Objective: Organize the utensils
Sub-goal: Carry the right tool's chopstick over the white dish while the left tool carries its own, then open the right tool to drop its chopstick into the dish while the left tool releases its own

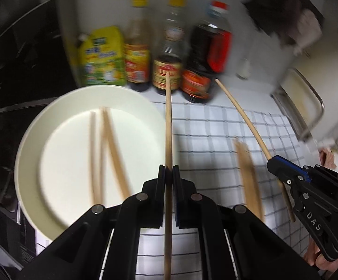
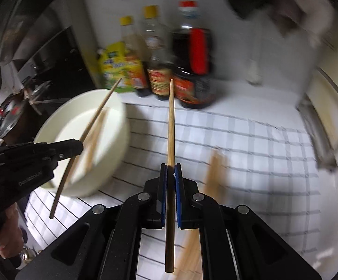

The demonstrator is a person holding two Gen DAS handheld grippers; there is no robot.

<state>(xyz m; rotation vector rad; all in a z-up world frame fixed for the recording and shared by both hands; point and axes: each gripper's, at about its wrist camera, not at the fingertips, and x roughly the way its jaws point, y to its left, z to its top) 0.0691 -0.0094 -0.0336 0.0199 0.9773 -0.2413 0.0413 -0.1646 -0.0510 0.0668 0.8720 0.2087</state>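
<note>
My left gripper (image 1: 169, 170) is shut on a wooden chopstick (image 1: 168, 121) that points forward over the right rim of a white plate (image 1: 29, 140). The plate holds three chopsticks (image 1: 106, 149). My right gripper (image 2: 170, 170) is shut on another chopstick (image 2: 170, 126), held above the checked cloth (image 2: 250, 154). Each gripper shows in the other's view: the right one (image 1: 274, 163) at the right, the left one (image 2: 80, 147) at the left beside the plate (image 2: 115, 140). More chopsticks (image 1: 248, 175) lie on the cloth, and they also show in the right wrist view (image 2: 213, 175).
Several sauce bottles (image 1: 166, 46) and a yellow pouch (image 1: 103, 56) stand along the back wall behind the plate. A white appliance with a metal handle (image 1: 309, 98) stands at the right. A dark stove area (image 1: 17, 58) lies to the left.
</note>
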